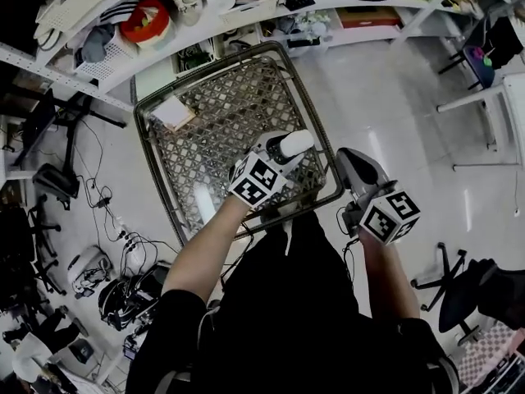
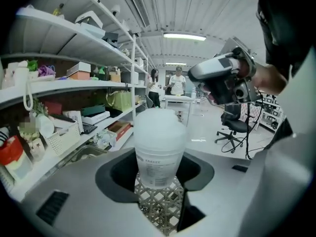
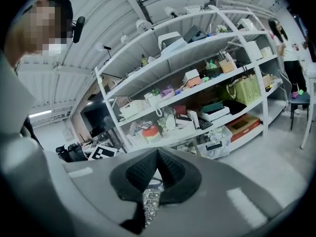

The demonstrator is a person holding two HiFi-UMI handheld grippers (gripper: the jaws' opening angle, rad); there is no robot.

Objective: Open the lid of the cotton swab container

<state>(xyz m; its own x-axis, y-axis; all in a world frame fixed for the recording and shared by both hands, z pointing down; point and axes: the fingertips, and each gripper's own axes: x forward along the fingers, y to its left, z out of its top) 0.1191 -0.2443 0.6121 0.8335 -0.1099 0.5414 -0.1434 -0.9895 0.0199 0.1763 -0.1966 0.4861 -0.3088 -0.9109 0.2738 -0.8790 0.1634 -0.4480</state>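
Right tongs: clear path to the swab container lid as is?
Probably yes. The left tongs hold the container upright, its lid exposed above the jaws, and nothing sits between it and the right tongs. Those are shut, though, so they must open first.

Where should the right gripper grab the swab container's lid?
Probably grip the domed lid from above, across its round sides: the left gripper clamps the container's lower body, leaving the top free. The right gripper is shut; open it first.

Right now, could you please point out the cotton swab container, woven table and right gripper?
cotton swab container (image 2: 159,152), left gripper view, labelled body.
woven table (image 1: 223,112), head view, bare lattice.
right gripper (image 3: 157,153), right gripper view, between fingertips.
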